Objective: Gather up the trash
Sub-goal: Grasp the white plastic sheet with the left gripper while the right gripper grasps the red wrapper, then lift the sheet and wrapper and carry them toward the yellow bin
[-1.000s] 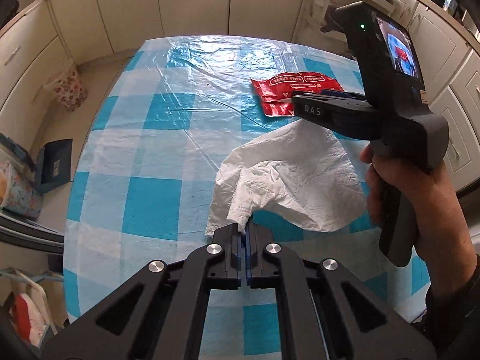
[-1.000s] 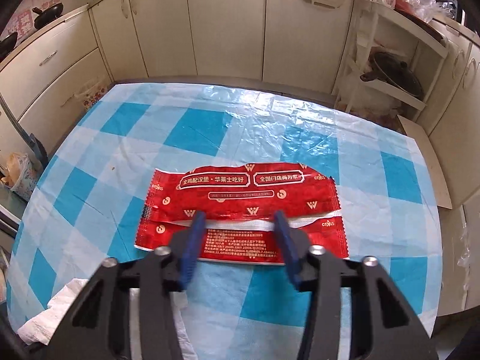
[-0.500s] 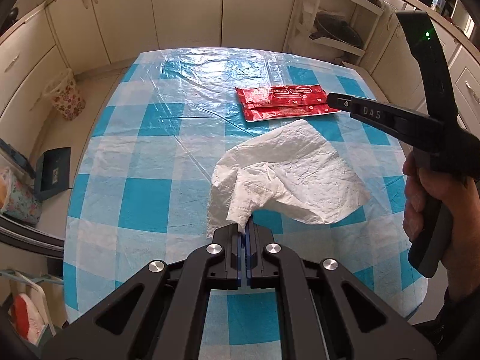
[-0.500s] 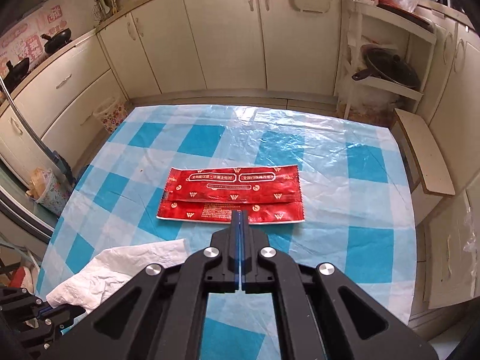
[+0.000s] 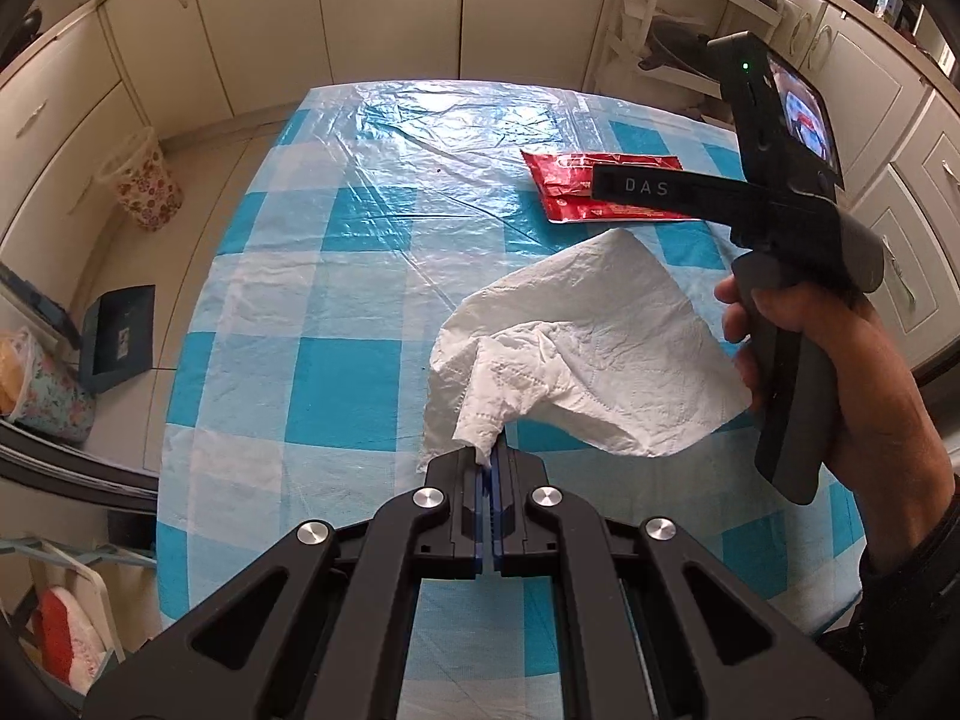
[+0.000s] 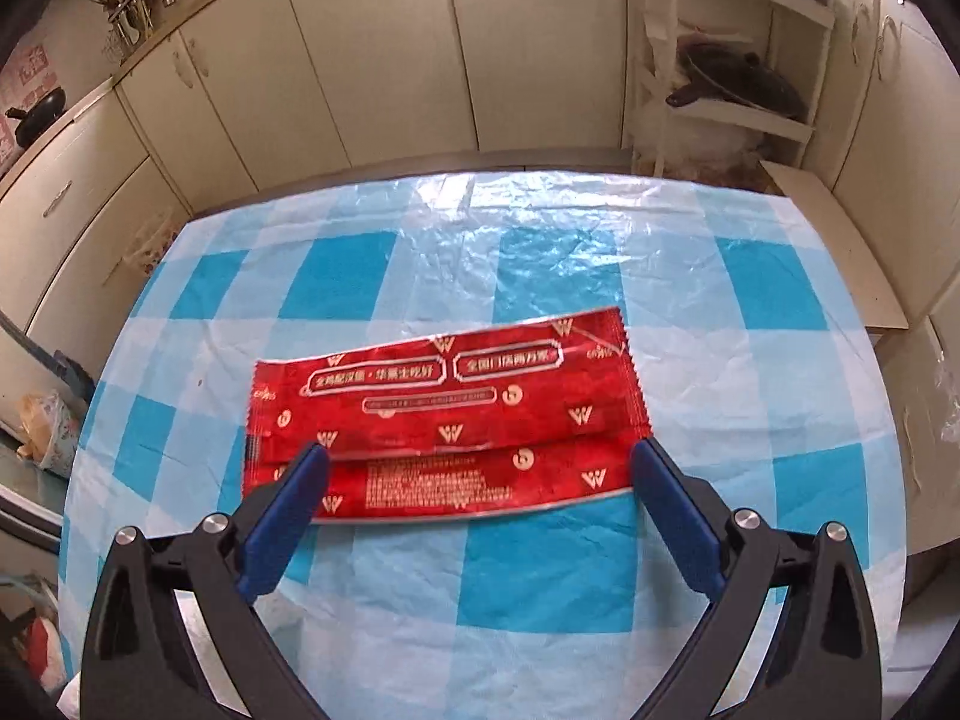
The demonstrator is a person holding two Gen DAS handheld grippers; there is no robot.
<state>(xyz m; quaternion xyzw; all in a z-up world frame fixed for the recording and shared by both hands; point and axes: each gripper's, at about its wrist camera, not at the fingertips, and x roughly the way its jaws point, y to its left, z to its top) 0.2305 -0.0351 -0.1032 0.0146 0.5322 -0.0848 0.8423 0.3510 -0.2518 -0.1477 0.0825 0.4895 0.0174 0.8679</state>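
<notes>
Trash: a white paper towel point(image 5: 588, 354) and a red wrapper point(image 6: 444, 414), both on the blue-checked table point(image 5: 336, 276)
Paper towel: centre right of the left wrist view, one corner pinched and lifted, the rest lying on the table
Red wrapper: middle of the right wrist view, flat on the table; upper right of the left wrist view, partly behind the other tool
Left gripper point(image 5: 487, 468): jaws together, clamped on the towel's corner
Right gripper point(image 6: 477, 480): jaws opening, spread about as wide as the wrapper, the pads not touching it
Done so far: the towel is gripped, as I judge it
Left to do: the wrapper is not yet picked up; both pieces still need to go into a bin
Bin: a flowered basket point(image 5: 147, 189) on the floor at the left edge of the left wrist view may serve, though I cannot tell
Hidden: the towel is almost out of the right wrist view, only a sliver at lower left
Hard to read: the wrapper's small print
</notes>
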